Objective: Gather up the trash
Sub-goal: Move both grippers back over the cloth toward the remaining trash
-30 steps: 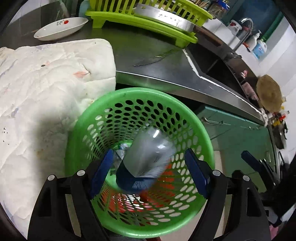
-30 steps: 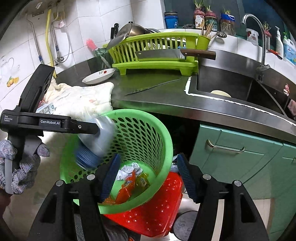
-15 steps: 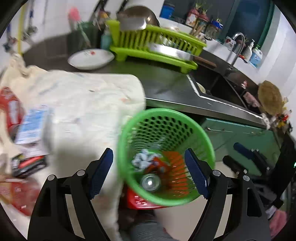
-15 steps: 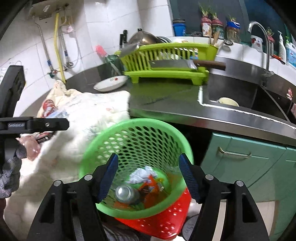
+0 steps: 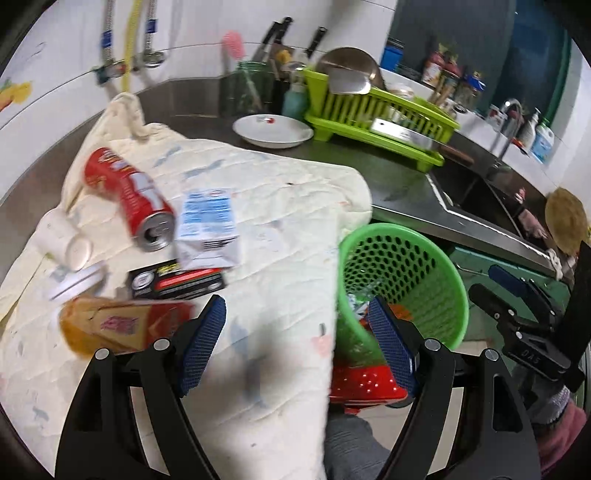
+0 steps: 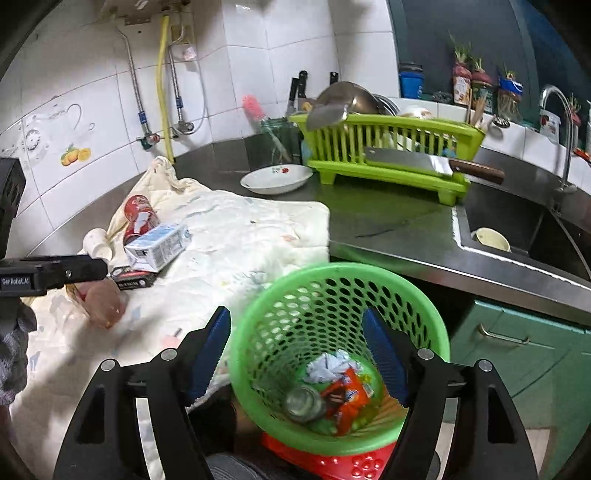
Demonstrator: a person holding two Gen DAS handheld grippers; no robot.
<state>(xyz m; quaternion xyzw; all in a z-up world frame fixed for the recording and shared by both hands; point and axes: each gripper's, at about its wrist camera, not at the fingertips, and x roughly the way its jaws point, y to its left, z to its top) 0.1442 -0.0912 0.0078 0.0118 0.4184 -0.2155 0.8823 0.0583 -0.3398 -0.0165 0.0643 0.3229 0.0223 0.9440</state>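
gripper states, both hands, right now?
Left gripper: open, holding nothing, over the cloth.
Right gripper: open, jaws have just been opening, nothing between them, above the green basket.

White glazed wall tiles (image 6: 236, 74) line the corner behind a dark stainless-steel countertop (image 6: 388, 218), one tile bearing a small yellow fruit decal (image 6: 75, 155). Braided metal hoses and a yellow pipe (image 6: 161, 85) run down the wall to valves near the counter. A sunken steel sink (image 6: 517, 229) sits to the right under a curved chrome tap (image 6: 561, 122). Below the counter are teal-green cabinet doors (image 6: 517, 354) with slim metal handles. Behind the sink rises a dark teal wall or window panel (image 6: 461, 33), with a white tiled ledge (image 6: 517, 136) at its foot. Light is even and diffuse, giving soft reflections on the steel.
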